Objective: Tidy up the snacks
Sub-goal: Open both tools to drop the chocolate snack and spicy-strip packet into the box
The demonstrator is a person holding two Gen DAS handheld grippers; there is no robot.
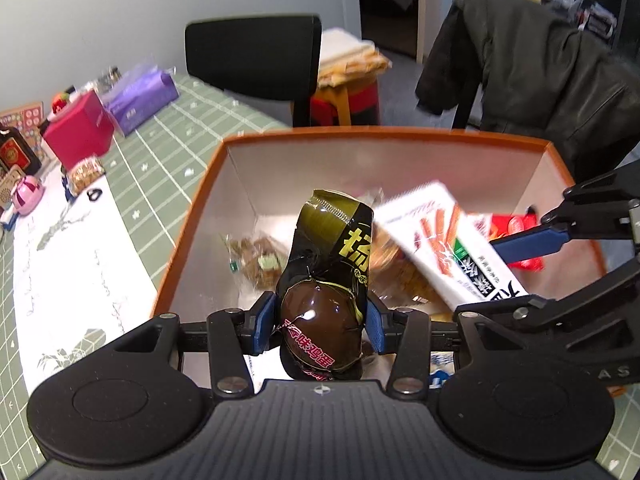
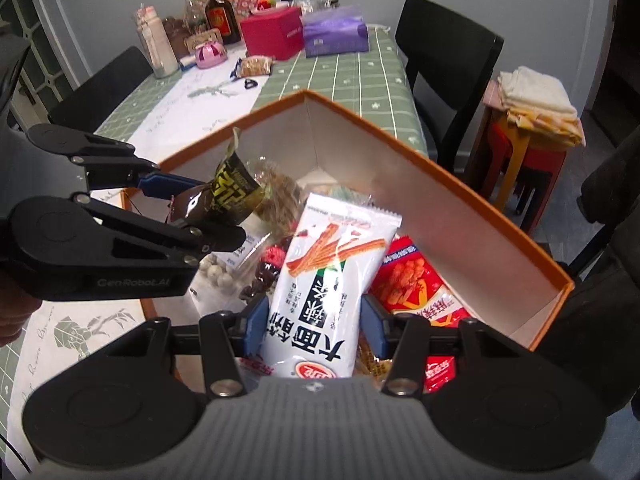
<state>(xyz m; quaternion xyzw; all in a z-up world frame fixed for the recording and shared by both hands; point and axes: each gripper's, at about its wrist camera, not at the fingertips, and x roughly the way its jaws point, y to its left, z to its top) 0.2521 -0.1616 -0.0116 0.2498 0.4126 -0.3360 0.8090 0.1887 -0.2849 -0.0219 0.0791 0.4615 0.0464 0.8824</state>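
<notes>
An orange-rimmed box (image 1: 384,136) (image 2: 440,184) stands on the table with several snack packets inside. Over its near side, my left gripper (image 1: 320,320) (image 2: 196,208) is shut on a dark brown egg-snack packet (image 1: 332,248) (image 2: 232,188), which points up from between the blue pads. My right gripper (image 2: 314,320) (image 1: 516,248) is shut on a white packet printed with orange sticks (image 2: 320,264) (image 1: 436,236), held tilted above the box's contents. A red packet (image 2: 420,280) lies in the box below it.
The green checked tablecloth (image 1: 168,152) carries a red box (image 2: 272,36), a purple tissue pack (image 2: 334,34), a brown bottle (image 2: 218,12) and small items at the far end. Black chairs (image 1: 256,60) (image 2: 444,68), a stool with folded cloths (image 2: 532,108) and a jacket-draped chair (image 1: 532,72) stand around.
</notes>
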